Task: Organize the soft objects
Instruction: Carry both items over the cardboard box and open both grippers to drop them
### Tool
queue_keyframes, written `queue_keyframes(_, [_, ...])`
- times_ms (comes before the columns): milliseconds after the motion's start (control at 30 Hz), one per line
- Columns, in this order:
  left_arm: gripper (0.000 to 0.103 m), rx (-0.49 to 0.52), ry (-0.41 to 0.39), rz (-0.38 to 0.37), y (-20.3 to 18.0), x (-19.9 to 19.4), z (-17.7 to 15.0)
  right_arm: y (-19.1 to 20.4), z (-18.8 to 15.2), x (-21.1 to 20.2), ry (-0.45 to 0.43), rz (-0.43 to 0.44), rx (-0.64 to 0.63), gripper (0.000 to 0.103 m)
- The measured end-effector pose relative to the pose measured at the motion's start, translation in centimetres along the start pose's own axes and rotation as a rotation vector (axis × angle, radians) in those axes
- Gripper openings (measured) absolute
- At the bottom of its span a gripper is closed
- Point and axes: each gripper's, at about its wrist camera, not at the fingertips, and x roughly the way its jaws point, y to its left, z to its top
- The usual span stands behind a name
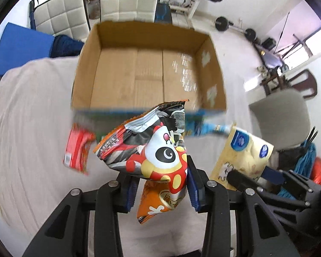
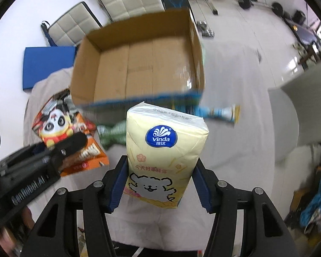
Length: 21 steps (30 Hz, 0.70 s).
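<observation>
My left gripper (image 1: 160, 190) pinches the light, crinkly panda snack bag (image 1: 152, 150); my right gripper (image 2: 158, 184) squeezes the soft Vinda tissue pack (image 2: 162, 150) low. Cardboard box (image 2: 139, 64) waits at twelve o'clock.

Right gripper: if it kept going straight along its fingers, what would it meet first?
Probably the near wall of the open cardboard box, met by the held Vinda tissue pack ahead of the right gripper; height is unclear, so it might clear the rim.
</observation>
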Motion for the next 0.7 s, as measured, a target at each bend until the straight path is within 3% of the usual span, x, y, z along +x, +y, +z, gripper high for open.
queue_keyframes(133, [0.037,-0.006,-0.035,0.0,-0.3,0.0,5.4,-0.5,5.4,-0.7,-0.022,-0.028,-0.05,0.06])
queue_keyframes(333, [0.037,-0.026,0.01,-0.041,0.3,3.4,12.8,-0.9,13.0,1.8,0.006,-0.037,-0.101,0.06])
queue_keyframes(533, [0.037,-0.016,0.121,-0.058,1.0,9.8,18.8,-0.9,19.9,8.2,0.077,-0.033,-0.147,0.06])
queue_keyframes(700, [0.037,-0.017,0.209,-0.08,2.2,14.3,21.4,-0.7,23.7,12.7,0.126,-0.043,-0.159,0.06])
